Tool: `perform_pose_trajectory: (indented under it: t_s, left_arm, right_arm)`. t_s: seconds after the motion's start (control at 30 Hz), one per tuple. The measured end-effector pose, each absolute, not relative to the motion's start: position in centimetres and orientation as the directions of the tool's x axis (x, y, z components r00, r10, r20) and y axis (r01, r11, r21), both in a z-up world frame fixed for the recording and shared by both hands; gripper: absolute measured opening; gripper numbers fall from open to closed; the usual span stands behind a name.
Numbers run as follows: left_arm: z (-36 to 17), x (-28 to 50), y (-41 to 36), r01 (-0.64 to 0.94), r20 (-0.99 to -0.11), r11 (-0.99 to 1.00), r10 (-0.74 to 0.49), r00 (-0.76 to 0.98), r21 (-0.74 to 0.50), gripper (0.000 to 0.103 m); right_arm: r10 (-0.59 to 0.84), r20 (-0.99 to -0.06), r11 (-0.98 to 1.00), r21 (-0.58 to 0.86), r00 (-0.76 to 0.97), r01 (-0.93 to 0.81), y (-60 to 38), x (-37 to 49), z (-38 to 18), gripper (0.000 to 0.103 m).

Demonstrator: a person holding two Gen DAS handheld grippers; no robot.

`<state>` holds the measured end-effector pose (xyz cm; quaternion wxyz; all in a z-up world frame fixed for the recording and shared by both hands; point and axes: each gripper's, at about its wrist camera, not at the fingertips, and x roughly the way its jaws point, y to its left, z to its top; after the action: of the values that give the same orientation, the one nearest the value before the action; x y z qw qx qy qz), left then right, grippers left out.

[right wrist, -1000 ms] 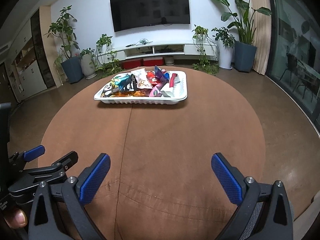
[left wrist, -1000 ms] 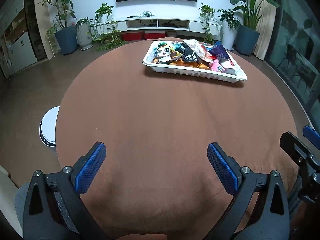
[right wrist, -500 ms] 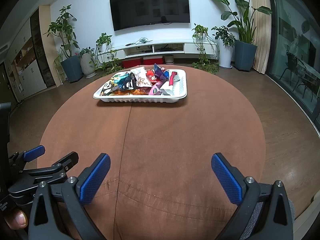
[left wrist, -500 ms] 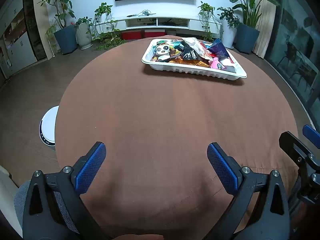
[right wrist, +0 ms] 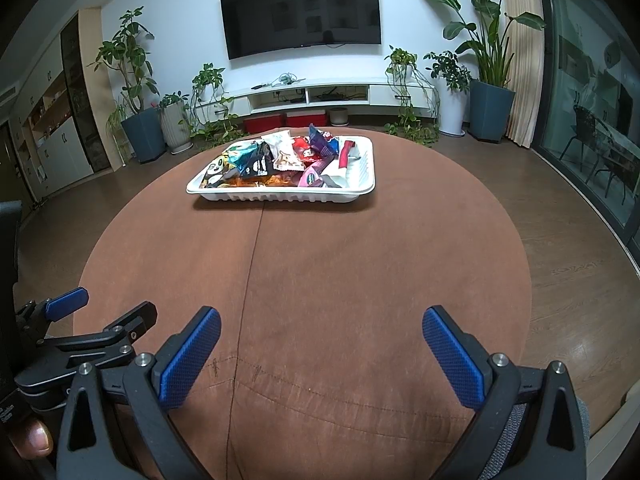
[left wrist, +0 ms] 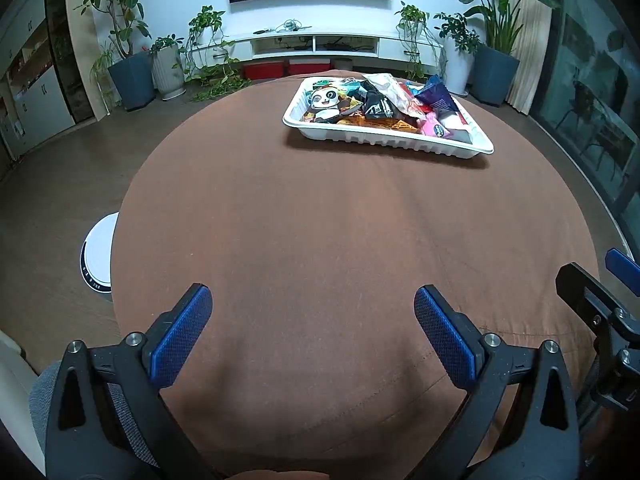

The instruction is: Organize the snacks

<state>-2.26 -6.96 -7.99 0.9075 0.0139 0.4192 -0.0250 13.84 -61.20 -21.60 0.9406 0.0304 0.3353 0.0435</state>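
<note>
A white tray [left wrist: 384,141] full of several snack packets stands at the far side of the round brown table [left wrist: 320,240]; it also shows in the right wrist view [right wrist: 280,196]. A panda packet [left wrist: 326,100] lies at the tray's left end. My left gripper [left wrist: 312,320] is open and empty above the table's near edge. My right gripper [right wrist: 320,340] is open and empty, also at the near edge. Each gripper shows at the side of the other's view: the right one [left wrist: 612,280], the left one [right wrist: 96,316].
A white round device [left wrist: 98,256] sits on the floor left of the table. Potted plants [left wrist: 132,60], a white TV console [left wrist: 320,42] and a wall TV [right wrist: 300,12] stand beyond the table. Glass doors [right wrist: 592,120] are on the right.
Both grippers have tilted slightly, so the tray sits a little lower in the views. Both stay open and empty; nothing on the table moved.
</note>
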Motion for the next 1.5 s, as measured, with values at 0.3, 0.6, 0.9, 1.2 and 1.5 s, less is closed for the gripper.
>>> perform_pose_trajectory:
  t_s: [0.3,0.6,0.9,1.2,1.5]
  left_arm:
    - [-7.99,-2.23,-6.94,0.058,-0.762,0.998,-0.034,0.647,0.005,0.102]
    - [-7.96,-2.24,-6.92,0.058,-0.762,0.998,-0.034,0.647,0.005,0.102]
    - [-7.97,-2.2,-6.89,0.059,-0.762,0.998,-0.033,0.647,0.006,0.102]
    - [-8.04,-2.43,-6.72,0.058,-0.762,0.998,-0.032,0.646,0.006,0.102]
    - [-8.41,-2.48,-6.32,0.057,-0.766,0.998,-0.031,0.642,0.007,0.102]
  right_arm:
    - [0.103,-0.629,0.994,0.086,0.77,-0.063,-61.21,13.84,-21.52,0.103]
    - [0.102,-0.629,0.994,0.086,0.77,-0.062,-61.23,13.8,-21.44,0.103]
    - [0.102,-0.63,0.994,0.086,0.77,-0.062,-61.28,13.77,-21.35,0.103]
    - [0.102,-0.631,0.994,0.085,0.769,-0.063,-61.32,13.76,-21.28,0.103]
    - [0.102,-0.632,0.994,0.084,0.768,-0.063,-61.32,13.77,-21.28,0.103]
